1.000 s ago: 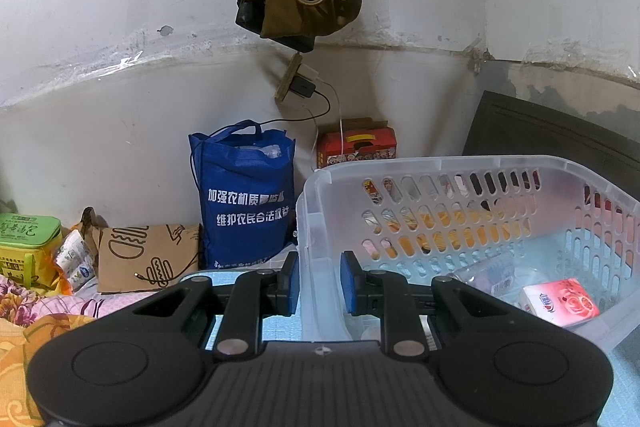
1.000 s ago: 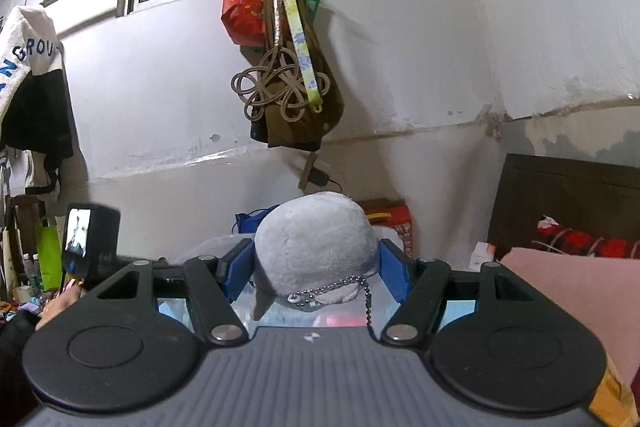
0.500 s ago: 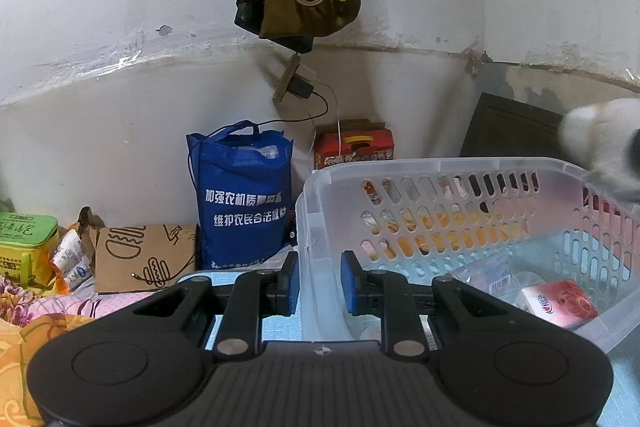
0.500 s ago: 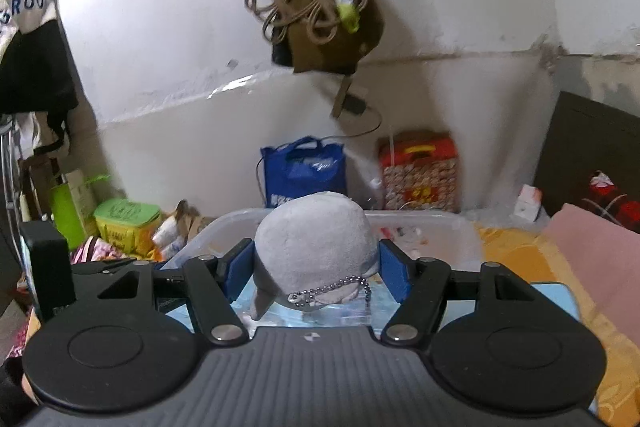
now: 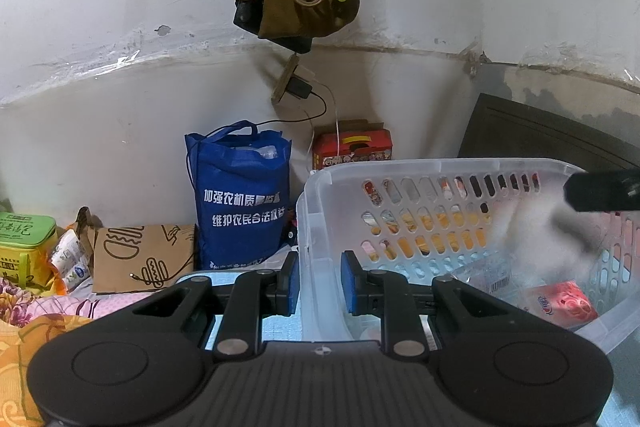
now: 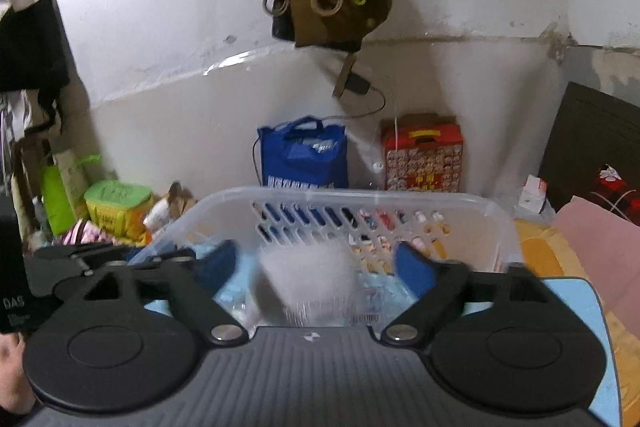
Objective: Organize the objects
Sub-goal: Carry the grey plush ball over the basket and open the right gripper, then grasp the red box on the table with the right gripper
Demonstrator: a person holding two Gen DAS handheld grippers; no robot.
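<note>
Right gripper (image 6: 316,269) over the clear perforated plastic basket (image 6: 400,197); its jaws have just been opening and stand wide, blue pads clear of the round fuzzy grey plush toy (image 6: 308,277), a blur between them over the basket. Left gripper (image 5: 316,283) clamped on the basket's smooth near rim. A glossy red tissue pack (image 5: 562,305) lies inside.

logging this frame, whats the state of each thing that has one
left gripper: shut on the basket's corner wall
right gripper: jaws just opened, clear of the toy
grey plush toy: released, blurred, above the basket floor
basket: upright, holding a red packet
blue bag: upright, open-topped
</note>
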